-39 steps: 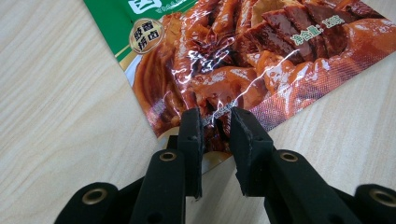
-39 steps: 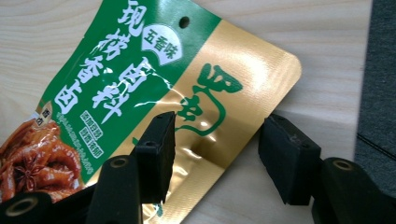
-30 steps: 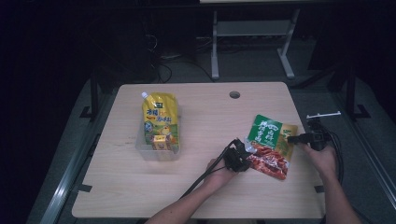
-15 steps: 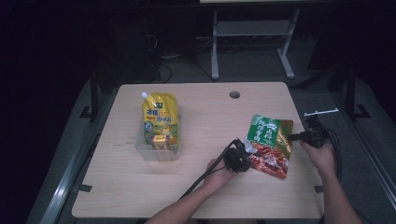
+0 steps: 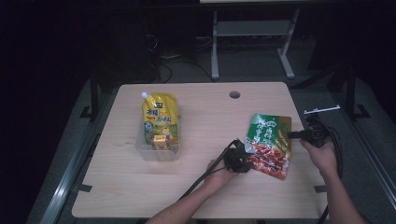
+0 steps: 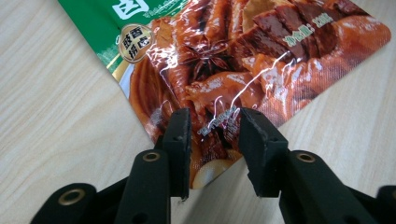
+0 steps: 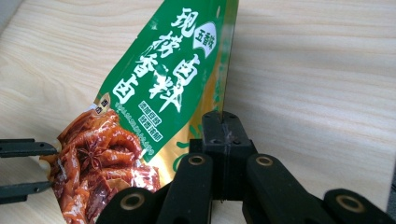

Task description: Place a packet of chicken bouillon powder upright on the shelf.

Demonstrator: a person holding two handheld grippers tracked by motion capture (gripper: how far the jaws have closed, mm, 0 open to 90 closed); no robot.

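Observation:
A green and red snack packet (image 5: 271,140) lies at the table's right side, its right edge raised. My right gripper (image 5: 290,135) is shut on that edge; in the right gripper view the jaws meet on the packet's gold border (image 7: 223,122). My left gripper (image 5: 246,153) sits at the packet's lower left corner. Its jaws have just been opening. In the left gripper view the red corner of the packet (image 6: 243,60) lies between the fingertips (image 6: 212,121), and the pads stand apart without pressing it.
A clear plastic bin (image 5: 144,151) at the left holds a yellow spout pouch (image 5: 159,116) and a small yellow box (image 5: 160,141). A cable hole (image 5: 234,94) is near the table's far edge. The table's right edge (image 5: 303,154) runs close to my right hand.
My right hand has risen a little, tipping up the packet's right edge. The left hand has stayed in place at the packet's corner.

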